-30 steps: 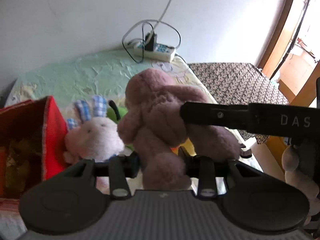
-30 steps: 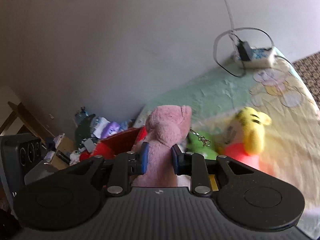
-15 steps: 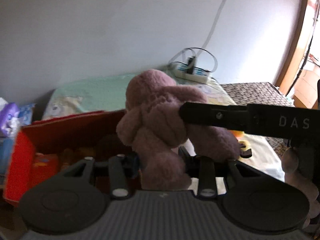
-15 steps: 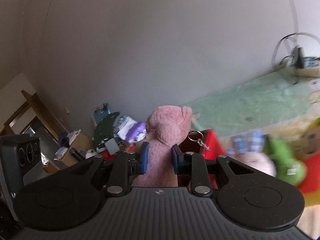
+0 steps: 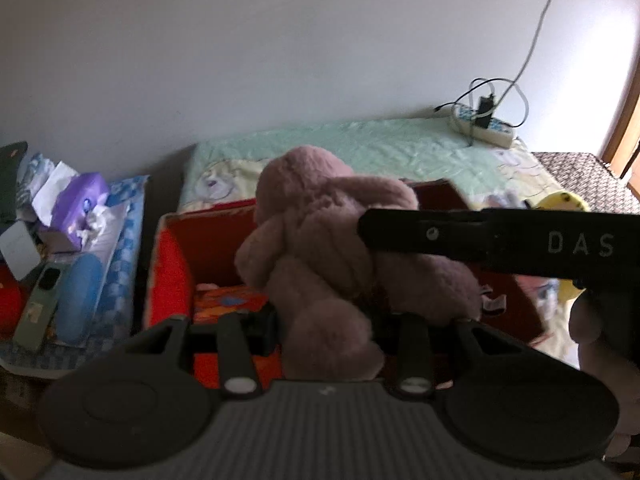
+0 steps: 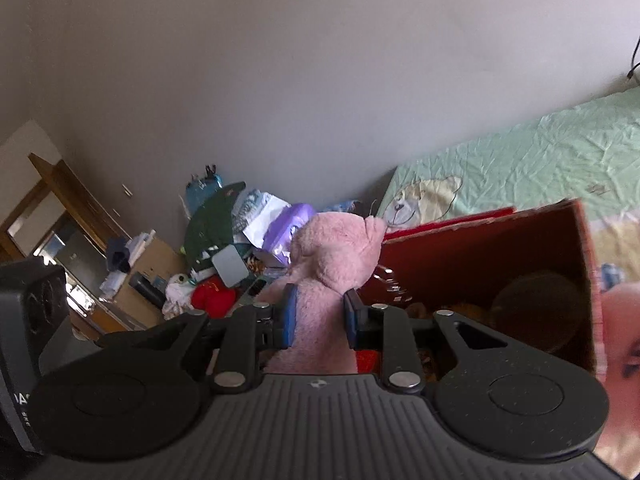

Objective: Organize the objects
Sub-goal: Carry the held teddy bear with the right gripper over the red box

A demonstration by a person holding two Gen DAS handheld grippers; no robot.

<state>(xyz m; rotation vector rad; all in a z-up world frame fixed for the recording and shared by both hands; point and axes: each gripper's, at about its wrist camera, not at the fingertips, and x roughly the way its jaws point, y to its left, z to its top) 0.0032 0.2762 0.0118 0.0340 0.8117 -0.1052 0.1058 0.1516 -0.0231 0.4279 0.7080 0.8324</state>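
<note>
A mauve-pink plush toy (image 5: 328,264) fills the middle of the left wrist view, and my left gripper (image 5: 328,320) is shut on its lower part. From the right, the black body of the right gripper reaches across to the same toy. In the right wrist view the pink plush (image 6: 332,264) stands upright with my right gripper (image 6: 318,316) shut on it, blue pads pressing both sides. An open red box (image 5: 168,248) lies directly behind and below the toy. In the right wrist view the box (image 6: 460,256) is just right of it, with dark toys inside.
The box rests on a bed with a green sheet (image 5: 360,140). A power strip with cables (image 5: 480,128) lies at its far end. Left of the bed is a cluttered surface with a purple tissue pack (image 5: 76,208). A yellow plush (image 5: 560,204) and another pink plush (image 6: 620,340) lie to the right.
Both grippers have carried the plush leftward. The red box moved from the frame's left edge to right under the toy. The rabbit and green toys left the view.
</note>
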